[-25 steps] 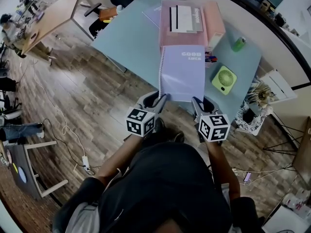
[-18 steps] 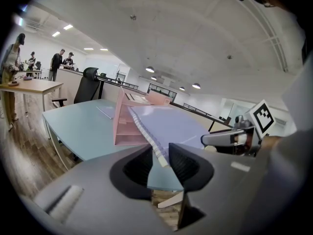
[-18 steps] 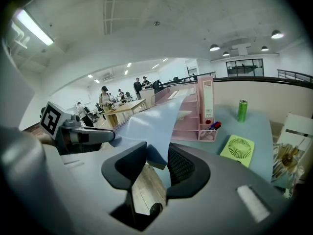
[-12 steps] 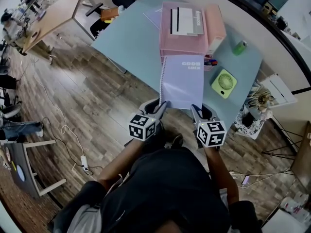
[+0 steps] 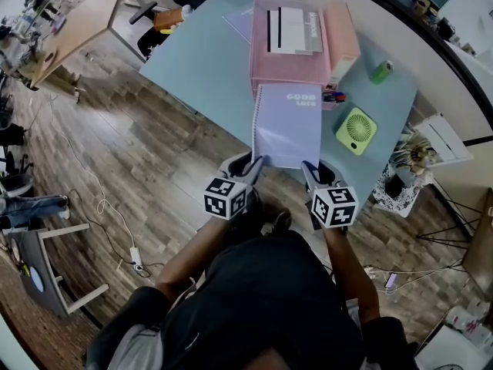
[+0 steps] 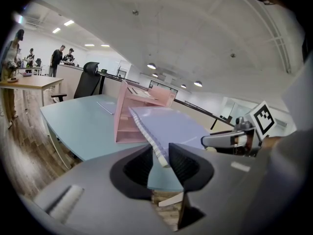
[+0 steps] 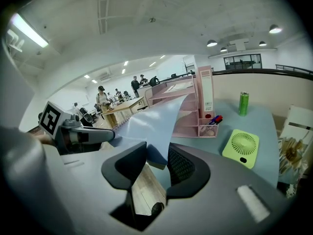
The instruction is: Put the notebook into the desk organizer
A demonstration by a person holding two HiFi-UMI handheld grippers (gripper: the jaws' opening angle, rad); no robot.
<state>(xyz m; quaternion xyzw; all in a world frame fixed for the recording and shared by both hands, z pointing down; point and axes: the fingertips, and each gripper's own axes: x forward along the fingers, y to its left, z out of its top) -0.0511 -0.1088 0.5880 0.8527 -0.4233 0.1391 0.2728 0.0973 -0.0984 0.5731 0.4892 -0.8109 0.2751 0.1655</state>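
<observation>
A lavender spiral notebook (image 5: pixel 287 126) hangs level over the front of the light blue table (image 5: pixel 204 68). Both grippers hold it by its near corners. My left gripper (image 5: pixel 253 165) is shut on the spiral-bound corner (image 6: pixel 159 153). My right gripper (image 5: pixel 308 168) is shut on the other near corner (image 7: pixel 157 156), and the cover (image 7: pixel 151 119) bows upward there. The notebook's far edge reaches the open front of the pink desk organizer (image 5: pixel 296 48), which has stacked trays (image 6: pixel 132 112) and papers on top. Each gripper view shows the opposite gripper: the right one (image 6: pixel 234 140) and the left one (image 7: pixel 83 133).
A green desk fan (image 5: pixel 355 129) lies right of the notebook, with a green can (image 5: pixel 379 71) behind it. Pens sit in a small cup (image 7: pixel 213 124) at the organizer's right side. A thin booklet (image 5: pixel 235 23) lies left of the organizer. A black chair (image 6: pixel 88 82) stands at the table's far end.
Both grippers and the notebook have stayed nearly in place, drifting slightly toward the organizer. The grip on both corners is unchanged.
</observation>
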